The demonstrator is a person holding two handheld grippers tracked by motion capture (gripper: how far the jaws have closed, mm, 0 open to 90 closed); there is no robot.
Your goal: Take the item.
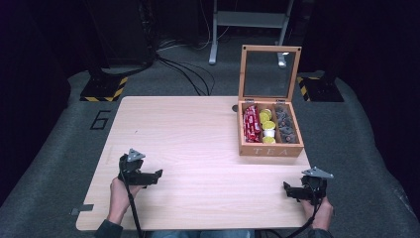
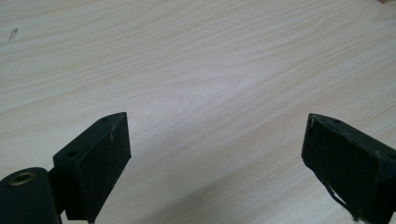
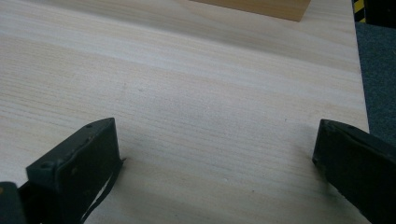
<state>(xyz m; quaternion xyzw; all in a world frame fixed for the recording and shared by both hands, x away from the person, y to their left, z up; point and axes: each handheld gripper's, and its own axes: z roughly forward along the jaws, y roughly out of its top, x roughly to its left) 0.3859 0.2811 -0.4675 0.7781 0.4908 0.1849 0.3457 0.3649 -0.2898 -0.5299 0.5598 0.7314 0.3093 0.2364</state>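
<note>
Left gripper (image 2: 215, 140) and right gripper (image 3: 217, 144): jaws apart, empty, over table (image 1: 198, 129). Tea box (image 1: 270, 130) lid up; contents possibly sachets.

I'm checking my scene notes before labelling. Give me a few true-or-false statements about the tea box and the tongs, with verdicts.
1. The wooden tea box with a glass lid stands open. True.
2. The box sits at the table's left near corner. False: it sits toward the far right of the light wooden table.
3. The left tongs are open with nothing between the jaws. True.
4. The right tongs are shut on a red packet. False: they are open and empty; the red packets lie in the box's left compartment.
5. Yellow-lidded round capsules fill the middle compartment. True.
</note>
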